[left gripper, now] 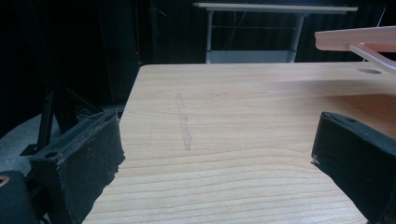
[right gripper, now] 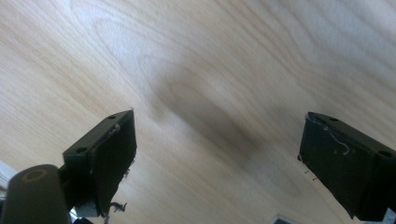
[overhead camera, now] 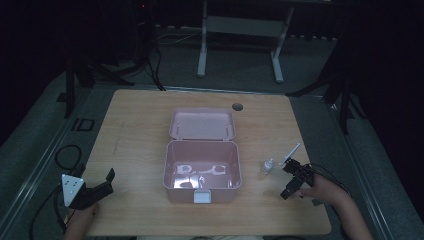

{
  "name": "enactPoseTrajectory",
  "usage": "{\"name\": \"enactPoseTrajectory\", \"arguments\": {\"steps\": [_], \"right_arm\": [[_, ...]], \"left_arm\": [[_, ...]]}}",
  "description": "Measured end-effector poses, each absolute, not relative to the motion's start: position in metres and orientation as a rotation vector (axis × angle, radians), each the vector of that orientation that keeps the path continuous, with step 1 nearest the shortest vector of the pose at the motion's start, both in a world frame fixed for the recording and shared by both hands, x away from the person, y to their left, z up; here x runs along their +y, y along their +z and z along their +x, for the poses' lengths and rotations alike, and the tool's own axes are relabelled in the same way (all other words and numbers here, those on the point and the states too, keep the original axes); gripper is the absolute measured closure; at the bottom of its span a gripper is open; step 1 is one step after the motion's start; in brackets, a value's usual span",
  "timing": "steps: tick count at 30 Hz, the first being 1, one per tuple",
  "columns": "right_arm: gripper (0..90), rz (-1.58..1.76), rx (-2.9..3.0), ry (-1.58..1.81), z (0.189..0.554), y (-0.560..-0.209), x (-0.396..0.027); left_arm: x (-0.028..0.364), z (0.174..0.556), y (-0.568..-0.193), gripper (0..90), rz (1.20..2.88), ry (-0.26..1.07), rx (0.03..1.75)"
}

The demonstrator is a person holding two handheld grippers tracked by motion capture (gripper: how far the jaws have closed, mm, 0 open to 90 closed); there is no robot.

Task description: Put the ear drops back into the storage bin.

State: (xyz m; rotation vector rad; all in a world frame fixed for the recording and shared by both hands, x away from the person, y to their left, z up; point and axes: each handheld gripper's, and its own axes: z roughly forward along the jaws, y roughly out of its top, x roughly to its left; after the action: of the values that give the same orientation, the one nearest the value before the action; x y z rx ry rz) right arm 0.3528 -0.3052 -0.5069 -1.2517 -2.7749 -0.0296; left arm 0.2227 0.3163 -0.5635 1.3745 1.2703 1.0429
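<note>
Dark room, grey floor (overhead camera: 240,65), white-legged desk (overhead camera: 239,30) behind.

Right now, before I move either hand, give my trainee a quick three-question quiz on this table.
1. True or false: the pink box has its lid shut.
2. Which gripper is nearer the small bottle: left or right?
3. What lies just beyond the bottle, toward the table's right edge?

Key: 1. False, the lid stands open. 2. Right. 3. A thin white stick; what it is can't be told.
</note>
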Motion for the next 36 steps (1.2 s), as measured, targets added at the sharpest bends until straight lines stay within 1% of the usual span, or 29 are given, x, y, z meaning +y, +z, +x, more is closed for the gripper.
{"name": "enactPoseTrajectory", "arguments": {"steps": [9,10,11,17,27,28,29,31,33,34,36], "right_arm": [[10.9,-1.218,-2.816,-0.022,0.369,-0.502,-0.284],[11.3,-1.219,-2.820,-0.021,0.372,-0.500,-0.281],[13.6,-1.222,-2.827,-0.027,0.375,-0.499,-0.279],[14.2,-1.223,-2.838,-0.056,0.391,-0.494,-0.263],[15.1,-1.231,-2.826,-0.058,0.412,-0.495,-0.246],[17.2,-1.229,-2.823,-0.059,0.414,-0.495,-0.244],[21.3,-1.227,-2.823,-0.057,0.415,-0.495,-0.244],[23.1,-1.235,-2.822,-0.057,0.417,-0.496,-0.241],[31.3,-1.218,-2.828,-0.037,0.419,-0.498,-0.239],[31.8,-1.210,-2.835,-0.029,0.419,-0.499,-0.238],[40.8,-1.203,-2.824,-0.018,0.420,-0.500,-0.236]], "left_arm": [[0.316,0.223,-0.563,2.0,1.375,1.041,1.272],[0.317,0.223,-0.563,2.0,1.375,1.041,1.272],[0.317,0.223,-0.563,2.0,1.375,1.040,1.272],[0.317,0.223,-0.563,2.0,1.376,1.039,1.272],[0.317,0.223,-0.563,2.0,1.376,1.036,1.272],[0.317,0.223,-0.563,2.0,1.376,1.036,1.273],[0.317,0.223,-0.563,2.0,1.376,1.036,1.273],[0.317,0.223,-0.563,2.0,1.377,1.037,1.273],[0.317,0.223,-0.563,2.0,1.377,1.041,1.274],[0.316,0.223,-0.563,2.0,1.378,1.042,1.274],[0.317,0.223,-0.563,2.0,1.377,1.041,1.275]]}}
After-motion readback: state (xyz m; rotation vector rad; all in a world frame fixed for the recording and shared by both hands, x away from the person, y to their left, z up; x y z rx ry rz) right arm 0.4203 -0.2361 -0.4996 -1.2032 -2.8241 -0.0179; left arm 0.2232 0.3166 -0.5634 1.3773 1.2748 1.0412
